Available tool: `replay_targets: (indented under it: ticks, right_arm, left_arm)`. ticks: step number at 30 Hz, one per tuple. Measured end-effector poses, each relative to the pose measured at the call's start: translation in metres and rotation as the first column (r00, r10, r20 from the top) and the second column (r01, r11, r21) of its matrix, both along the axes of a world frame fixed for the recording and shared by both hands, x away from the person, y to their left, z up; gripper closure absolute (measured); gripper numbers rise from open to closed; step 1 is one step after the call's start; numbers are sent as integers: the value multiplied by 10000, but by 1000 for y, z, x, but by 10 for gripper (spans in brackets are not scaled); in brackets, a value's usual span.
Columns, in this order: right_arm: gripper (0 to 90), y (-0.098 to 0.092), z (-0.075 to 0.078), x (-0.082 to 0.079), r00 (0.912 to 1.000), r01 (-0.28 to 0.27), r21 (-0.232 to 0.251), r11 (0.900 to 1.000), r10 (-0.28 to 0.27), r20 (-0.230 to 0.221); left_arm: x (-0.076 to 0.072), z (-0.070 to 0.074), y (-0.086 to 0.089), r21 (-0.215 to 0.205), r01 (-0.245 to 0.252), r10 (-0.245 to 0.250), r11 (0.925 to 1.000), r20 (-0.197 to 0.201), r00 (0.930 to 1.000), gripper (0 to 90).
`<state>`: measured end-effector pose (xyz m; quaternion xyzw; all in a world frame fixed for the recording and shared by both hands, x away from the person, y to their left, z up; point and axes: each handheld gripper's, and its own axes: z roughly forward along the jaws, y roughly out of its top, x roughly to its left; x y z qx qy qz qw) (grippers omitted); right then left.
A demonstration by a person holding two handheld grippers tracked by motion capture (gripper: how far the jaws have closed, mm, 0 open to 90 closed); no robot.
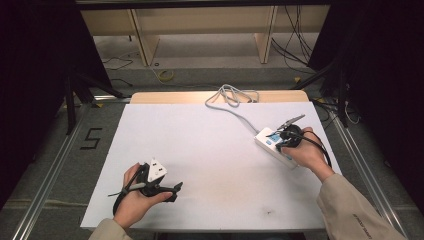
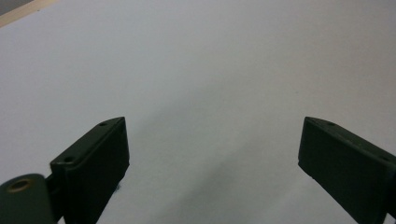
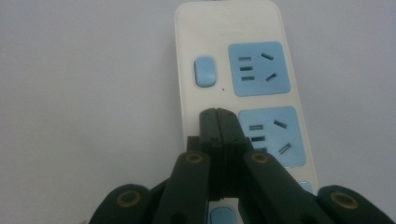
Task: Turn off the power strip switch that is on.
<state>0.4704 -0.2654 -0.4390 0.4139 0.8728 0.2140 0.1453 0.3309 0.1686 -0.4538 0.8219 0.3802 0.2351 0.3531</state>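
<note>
A: We see the power strip (image 1: 274, 144) near the right edge of the white table (image 1: 210, 160), lying at a slant, its grey cable (image 1: 232, 100) running up to a loose coil at the far edge.

B: And the right gripper (image 1: 281, 136) sits right over it. In the right gripper view its jaws are pressed flat together with nothing between them, and the tip (image 3: 217, 114) rests on or just above the strip's white face, beside the second blue socket (image 3: 270, 135). We cannot tell whether it actually touches.

A: Agreed. In that view we count 2 blue sockets in full, with a blue switch (image 3: 205, 71) next to the farther socket (image 3: 259, 68) and another blue button partly hidden under the gripper's body at the bottom.

B: Nothing is plugged into either socket; the slots are bare.

A: The left gripper (image 1: 172, 191) is well apart from all that, near the front left corner of the table, held low over the surface.

B: In the left gripper view its 2 jaws stand wide apart, with bare white table between them.

A: No boxes, trays or bins stand on the table.
</note>
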Motion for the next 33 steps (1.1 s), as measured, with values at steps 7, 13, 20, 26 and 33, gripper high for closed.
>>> replay_targets:
  ticks: [7,13,20,26,33]
  right_arm:
    - [900,0,0,0,10000,23,7,10000,-23,11]
    - [900,0,0,0,10000,42,5,10000,-42,31]
    - [900,0,0,-1,10000,67,7,10000,-67,40]
    - [900,0,0,0,10000,70,30,10000,-70,34]
    - [900,0,0,0,10000,63,8,10000,-63,44]
  left_arm:
    - [0,0,0,-18,-10,10,10000,-4,10000,83]
    - [0,0,0,-16,-7,7,10000,-4,10000,83]
    - [0,0,0,-18,-10,10,10000,-4,10000,83]
    - [0,0,0,-34,-21,21,10000,-4,10000,83]
    - [0,0,0,-30,-18,18,10000,-6,10000,83]
